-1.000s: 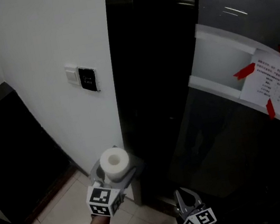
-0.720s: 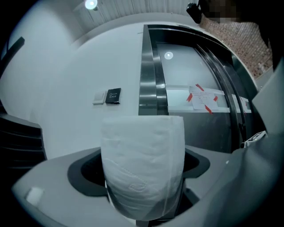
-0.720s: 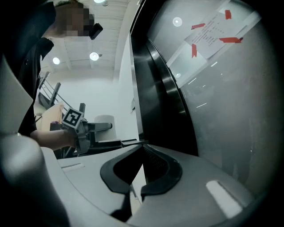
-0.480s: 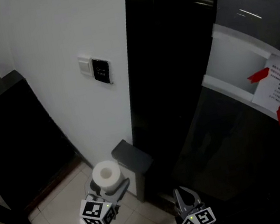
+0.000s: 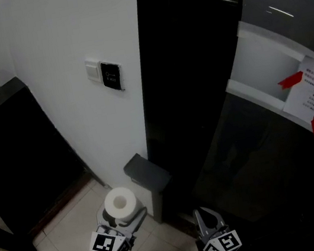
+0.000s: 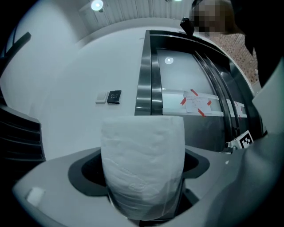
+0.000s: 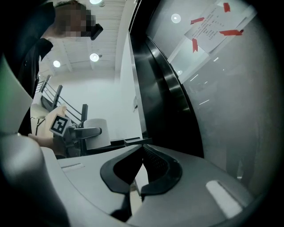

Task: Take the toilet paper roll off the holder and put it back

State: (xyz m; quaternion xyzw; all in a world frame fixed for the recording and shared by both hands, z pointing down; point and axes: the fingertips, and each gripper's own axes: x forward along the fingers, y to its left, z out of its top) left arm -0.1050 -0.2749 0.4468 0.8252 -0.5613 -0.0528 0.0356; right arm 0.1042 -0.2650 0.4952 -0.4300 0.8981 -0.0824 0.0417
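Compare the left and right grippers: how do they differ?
Jaws: the left gripper's stand wide, clamped on the roll; the right gripper's are together.
Load: the left gripper holds the roll upright; the right gripper is empty.
Place: the left gripper is by the white wall; the right gripper is before the dark panel.
Shared: each has a marker cube and points away from the person.

Soft embossed paper roll (image 6: pixel 142 164), glossy floor tiles (image 5: pixel 70 246)
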